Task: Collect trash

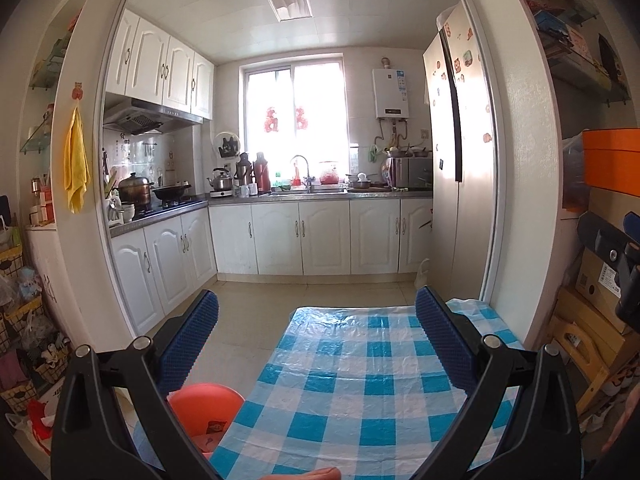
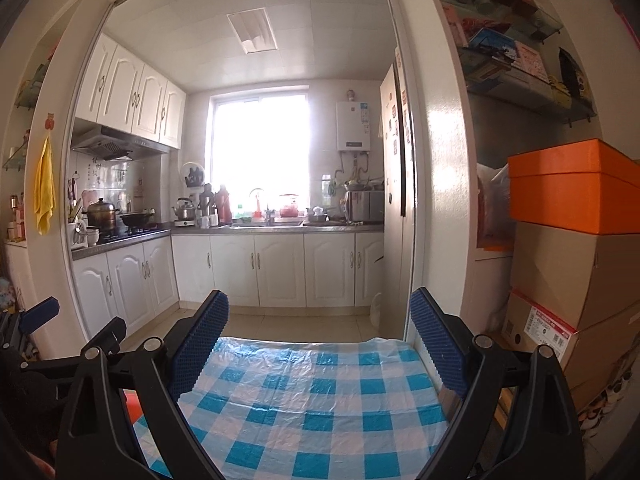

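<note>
My left gripper (image 1: 316, 316) is open and empty, held above a table covered with a blue and white checked plastic cloth (image 1: 352, 392). My right gripper (image 2: 320, 312) is open and empty above the same cloth (image 2: 312, 404). The left gripper also shows at the lower left of the right wrist view (image 2: 60, 328), and the right gripper at the right edge of the left wrist view (image 1: 616, 252). No trash shows on the visible part of the cloth. An orange-red plastic stool (image 1: 204, 408) stands left of the table with a small wrapper-like piece (image 1: 216, 426) on it.
Beyond the table is a kitchen with white cabinets (image 1: 280, 236), a fridge (image 1: 452, 152) on the right and a white bag (image 1: 422, 274) on the floor. Stacked cardboard and orange boxes (image 2: 576, 240) stand to the right. Baskets and bags (image 1: 24, 340) crowd the left.
</note>
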A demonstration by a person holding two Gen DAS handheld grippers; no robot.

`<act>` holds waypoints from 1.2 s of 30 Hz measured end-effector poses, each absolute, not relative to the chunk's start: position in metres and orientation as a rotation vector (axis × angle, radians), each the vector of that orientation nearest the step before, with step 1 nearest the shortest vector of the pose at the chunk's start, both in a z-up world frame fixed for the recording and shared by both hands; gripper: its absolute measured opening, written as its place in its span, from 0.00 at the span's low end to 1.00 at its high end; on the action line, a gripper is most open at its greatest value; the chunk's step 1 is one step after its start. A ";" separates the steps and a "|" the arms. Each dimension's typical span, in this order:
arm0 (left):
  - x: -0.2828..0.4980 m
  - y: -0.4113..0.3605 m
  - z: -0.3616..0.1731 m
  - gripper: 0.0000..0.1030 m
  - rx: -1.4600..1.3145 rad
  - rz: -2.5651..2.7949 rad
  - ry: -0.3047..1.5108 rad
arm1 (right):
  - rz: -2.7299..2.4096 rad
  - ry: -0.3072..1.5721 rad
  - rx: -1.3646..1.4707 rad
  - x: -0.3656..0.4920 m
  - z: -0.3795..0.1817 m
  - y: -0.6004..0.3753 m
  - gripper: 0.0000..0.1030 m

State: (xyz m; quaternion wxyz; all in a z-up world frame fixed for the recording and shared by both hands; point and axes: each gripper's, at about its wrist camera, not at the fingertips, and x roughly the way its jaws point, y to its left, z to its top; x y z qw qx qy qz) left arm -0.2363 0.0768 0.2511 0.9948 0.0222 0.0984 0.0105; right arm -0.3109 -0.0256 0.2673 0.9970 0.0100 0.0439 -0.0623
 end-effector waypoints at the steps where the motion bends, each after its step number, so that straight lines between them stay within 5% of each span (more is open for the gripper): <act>1: -0.236 0.077 0.252 0.96 0.041 0.016 0.197 | -0.135 0.083 0.019 -0.312 0.268 -0.027 0.89; 36: -0.244 0.068 0.255 0.96 0.030 -0.047 0.175 | -0.237 0.023 0.036 -0.327 0.270 -0.046 0.95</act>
